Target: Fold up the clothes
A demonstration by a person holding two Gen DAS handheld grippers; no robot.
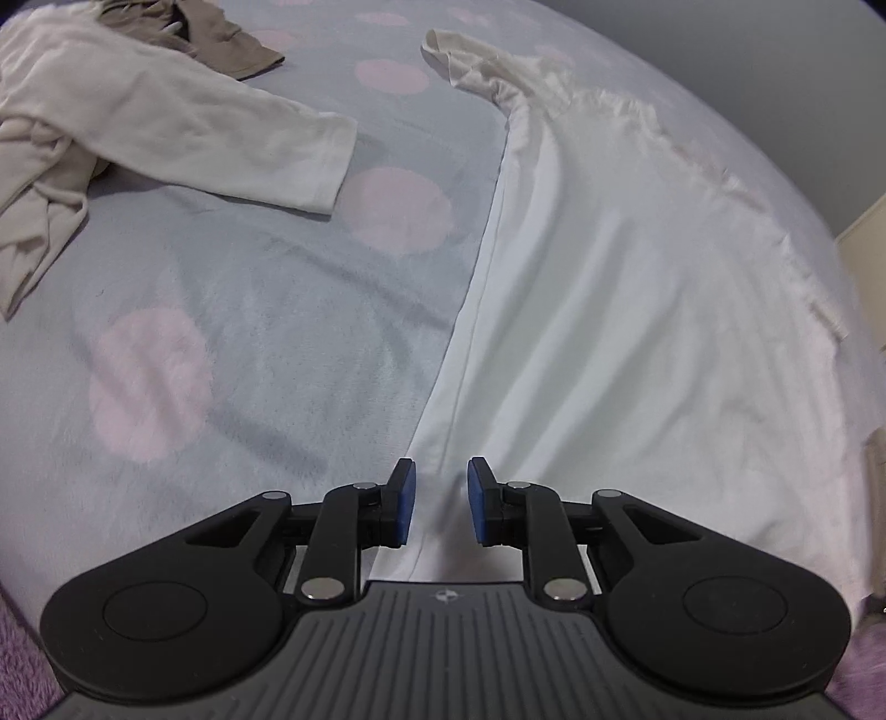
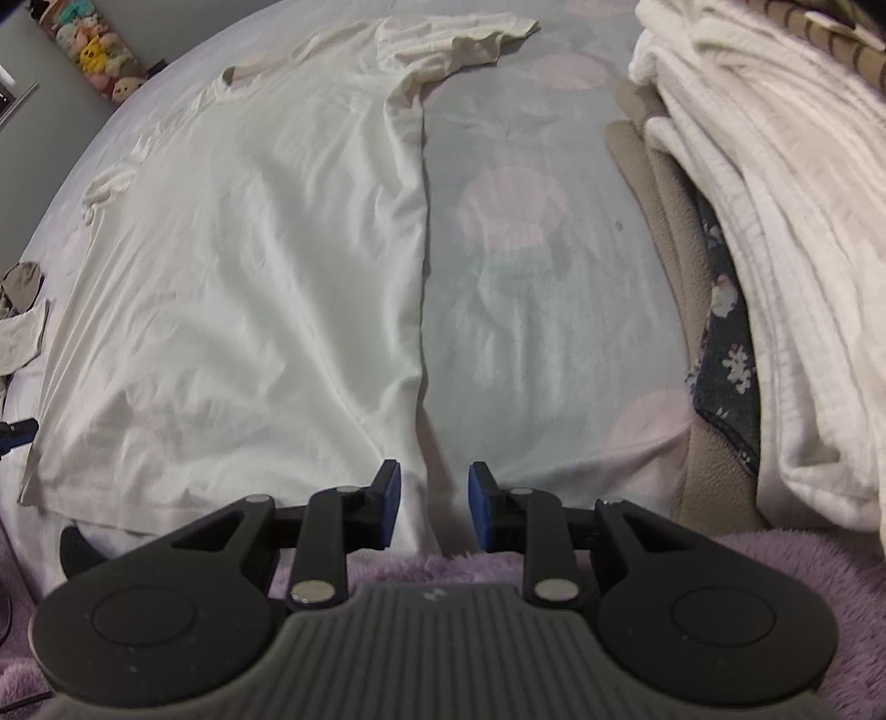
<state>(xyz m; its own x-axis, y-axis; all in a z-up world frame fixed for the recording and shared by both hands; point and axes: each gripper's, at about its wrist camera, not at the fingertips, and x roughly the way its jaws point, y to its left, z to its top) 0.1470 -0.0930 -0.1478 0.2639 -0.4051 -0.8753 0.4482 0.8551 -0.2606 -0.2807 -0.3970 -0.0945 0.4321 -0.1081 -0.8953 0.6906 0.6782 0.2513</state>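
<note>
No words, numbers or brand names can be read in either view. The only sign on the left gripper [image 1: 440,501] is a small pale emblem [image 1: 443,596]. It is stamped on the ribbed grey housing [image 1: 443,659] just behind the jaws, centred near the front edge. It looks like a round mark crossed by a line, too small to make out. The right gripper [image 2: 433,501] bears a similar small pale mark [image 2: 431,595] at the same spot, equally illegible.

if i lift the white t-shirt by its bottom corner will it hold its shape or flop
The white t-shirt will likely flop: thin cloth, already wrinkled and lying flat on the blanket. It looks light. Its far sleeve is crumpled, so it will probably bunch and drag rather than stay spread.
</note>
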